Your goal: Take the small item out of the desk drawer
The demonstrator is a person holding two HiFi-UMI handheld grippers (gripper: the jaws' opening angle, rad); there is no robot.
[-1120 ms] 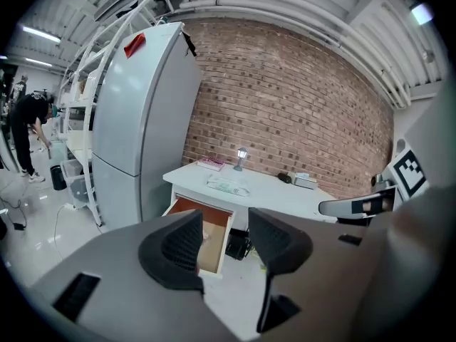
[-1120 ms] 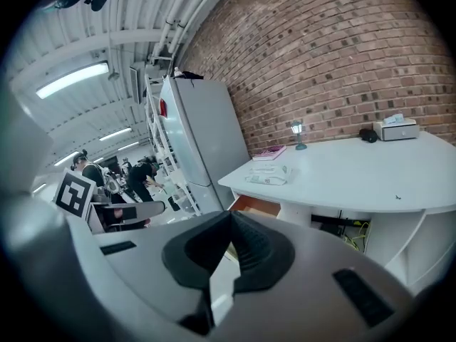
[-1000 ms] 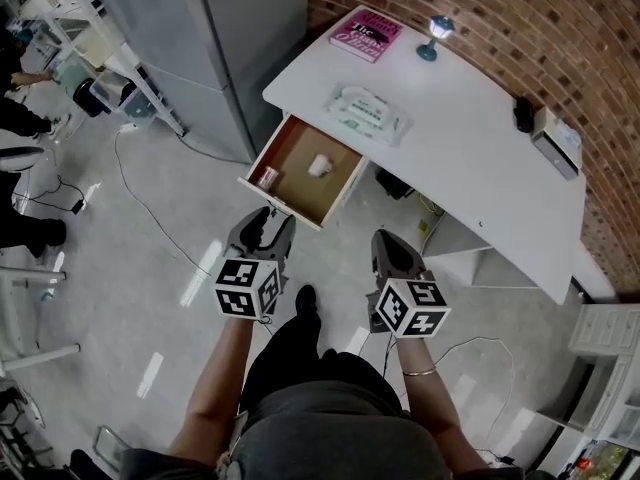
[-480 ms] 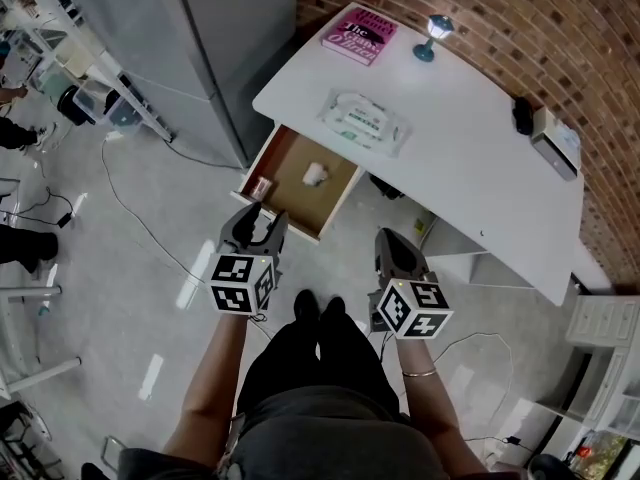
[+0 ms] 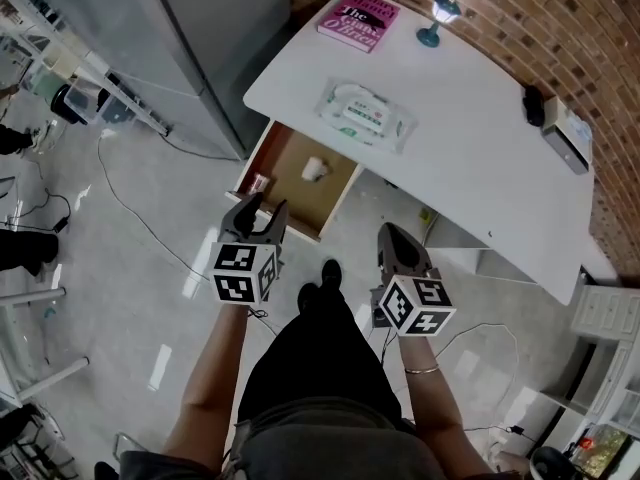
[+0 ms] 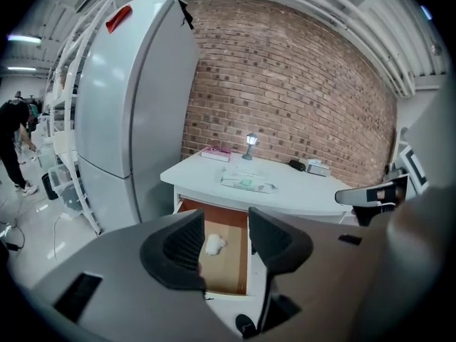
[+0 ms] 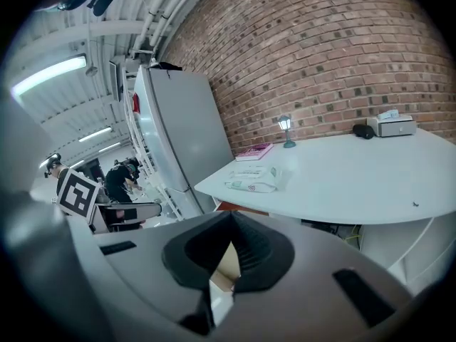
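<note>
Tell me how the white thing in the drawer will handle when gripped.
The small white item looks lumpy and soft-edged, so it probably squashes when pinched. Small, so likely light; it may slide on the drawer floor if nudged.

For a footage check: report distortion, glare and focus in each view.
Head view: sharp and evenly lit, with pale glare streaks on the floor. Left gripper view: fisheye bows the fridge and wall, the corners are black, and the left tool looks dark and slightly soft. Right gripper view: same fisheye, ceiling lamp blown out, right tool in shadow.
</note>
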